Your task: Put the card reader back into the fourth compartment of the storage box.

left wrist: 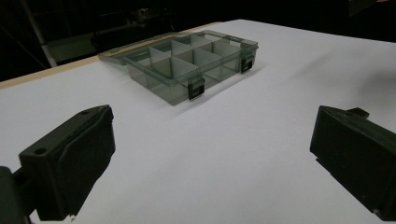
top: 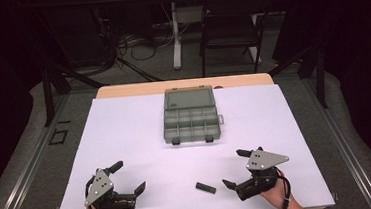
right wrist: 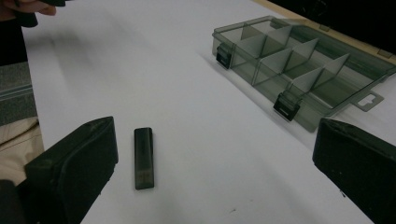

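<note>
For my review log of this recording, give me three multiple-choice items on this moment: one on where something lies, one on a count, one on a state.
1. Where does the small dark bar lie?
A. Inside the compartment box
B. On the white table sheet, just left of the right tool
C. Between the jaws of the left tool

2. How many latches show on the near wall of the compartment box?
A. Two
B. Four
C. None

3. In what state is the box lid?
A. Shut and latched
B. Taken off and laid by the left tool
C. Open, folded back on the far side

Answers: 1 B, the high view shows the bar flat on the white table sheet beside the right tool, untouched. 2 A, the left gripper view shows two dark latches. 3 C, the dividers lie bare and the lid lies flat behind the box. The left tool is open too.
</note>
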